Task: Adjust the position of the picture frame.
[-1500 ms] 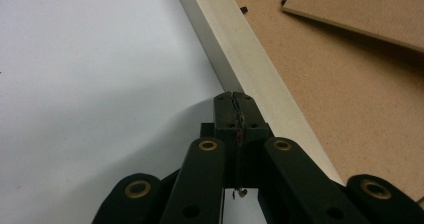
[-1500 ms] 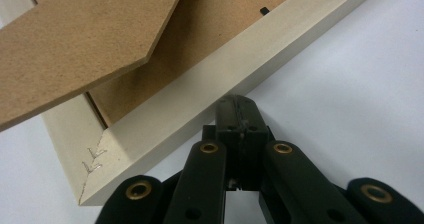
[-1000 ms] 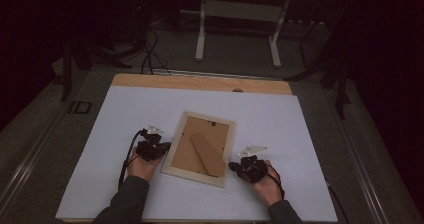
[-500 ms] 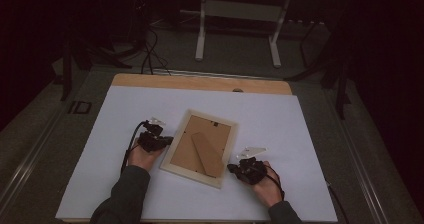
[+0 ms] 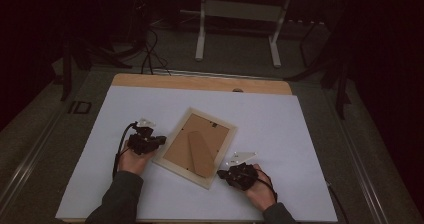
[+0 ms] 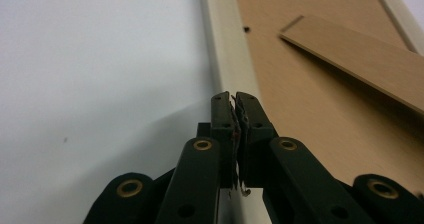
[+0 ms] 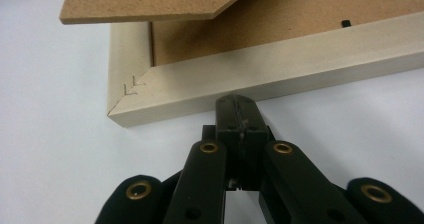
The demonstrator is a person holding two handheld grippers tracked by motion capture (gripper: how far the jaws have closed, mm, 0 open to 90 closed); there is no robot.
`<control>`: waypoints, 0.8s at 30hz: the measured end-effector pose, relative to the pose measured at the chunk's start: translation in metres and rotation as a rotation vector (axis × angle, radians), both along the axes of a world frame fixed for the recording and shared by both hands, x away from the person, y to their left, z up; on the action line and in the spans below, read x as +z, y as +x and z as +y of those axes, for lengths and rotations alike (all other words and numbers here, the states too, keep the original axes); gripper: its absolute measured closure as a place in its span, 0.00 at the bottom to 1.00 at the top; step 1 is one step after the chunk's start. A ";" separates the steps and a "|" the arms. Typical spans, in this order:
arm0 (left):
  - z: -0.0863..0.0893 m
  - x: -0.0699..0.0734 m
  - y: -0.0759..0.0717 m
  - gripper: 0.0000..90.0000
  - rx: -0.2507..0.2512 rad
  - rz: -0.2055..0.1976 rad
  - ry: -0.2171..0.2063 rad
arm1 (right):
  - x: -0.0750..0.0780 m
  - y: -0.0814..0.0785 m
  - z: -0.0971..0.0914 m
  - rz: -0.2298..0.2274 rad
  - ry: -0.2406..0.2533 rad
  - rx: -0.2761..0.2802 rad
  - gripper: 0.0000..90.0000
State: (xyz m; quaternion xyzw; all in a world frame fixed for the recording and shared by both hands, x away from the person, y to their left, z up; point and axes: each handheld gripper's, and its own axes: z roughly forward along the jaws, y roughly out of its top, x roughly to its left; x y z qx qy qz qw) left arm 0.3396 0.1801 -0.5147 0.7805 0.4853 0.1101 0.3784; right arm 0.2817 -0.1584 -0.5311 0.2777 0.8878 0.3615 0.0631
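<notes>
A pale wooden picture frame (image 5: 175, 165) lies face down and askew on the white table (image 5: 280, 129), its brown backing and flat stand (image 5: 200, 154) facing up. My left gripper (image 5: 161, 140) sits at the frame's left rail. In the left gripper view the gripper (image 6: 234, 96) hovers over that rail (image 6: 227, 49); its jaws have just been opening by a hairline with nothing between them, and still read as shut. My right gripper (image 5: 221, 174) is by the near right corner. In the right gripper view its tips (image 7: 236, 101) are shut and touch or nearly touch the rail (image 7: 280, 69).
A strip of bare wood (image 5: 200, 81) runs along the table's far edge. Beyond it lie a dark floor with cables (image 5: 150, 54) and the legs of a white stand (image 5: 237, 29). White surface stretches around the frame on all sides.
My left hand has shifted a little away from the person along the frame's left rail. The right hand and the frame have stayed put.
</notes>
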 end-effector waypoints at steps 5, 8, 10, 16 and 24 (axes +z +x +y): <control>0.004 -0.001 -0.017 0.95 -0.023 -0.015 0.016 | -0.001 0.000 0.005 0.006 0.010 0.013 1.00; 0.010 -0.003 -0.023 0.92 -0.023 -0.007 -0.020 | -0.001 0.000 0.010 0.007 0.017 0.021 1.00; 0.013 -0.005 -0.026 0.91 -0.016 -0.003 -0.018 | -0.001 0.000 0.014 0.005 0.018 0.027 1.00; 0.023 -0.003 -0.035 0.88 0.008 -0.018 -0.034 | -0.002 0.000 0.028 0.007 0.019 0.051 1.00; 0.038 -0.002 -0.046 0.89 0.043 -0.037 -0.041 | -0.002 0.004 0.042 0.005 0.023 0.072 1.00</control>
